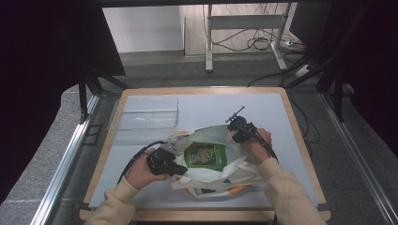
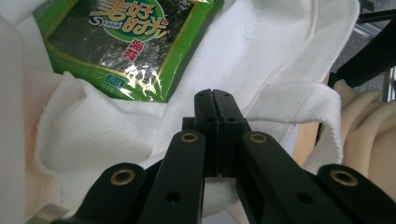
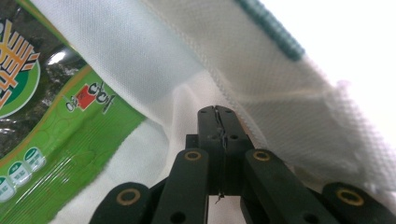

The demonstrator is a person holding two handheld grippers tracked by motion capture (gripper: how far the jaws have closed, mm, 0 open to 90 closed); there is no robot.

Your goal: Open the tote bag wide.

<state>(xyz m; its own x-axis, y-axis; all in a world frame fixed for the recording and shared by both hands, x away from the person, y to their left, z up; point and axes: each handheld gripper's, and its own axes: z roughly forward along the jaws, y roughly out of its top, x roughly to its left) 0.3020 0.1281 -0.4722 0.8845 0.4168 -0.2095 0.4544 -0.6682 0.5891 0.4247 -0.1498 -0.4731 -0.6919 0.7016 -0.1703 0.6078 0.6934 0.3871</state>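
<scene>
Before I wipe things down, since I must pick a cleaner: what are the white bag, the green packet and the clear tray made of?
White bag: soft woven cloth, matte; weave and stitched hems show.
Green packet: thin plastic film, glossy; glare and crinkles.
Clear tray: likely hard plastic, see-through.

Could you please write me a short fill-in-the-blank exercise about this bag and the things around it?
1. The snack packet lying in the white cloth bag is mainly ____ in colour.
2. The jaws of the left hand-held gripper are ____.
3. The clear plastic tray rests on the table to the ____ of the bag in the high view.
4. The person's sleeves are ____ in colour.

Missing words: green; shut; upper left; cream
</scene>
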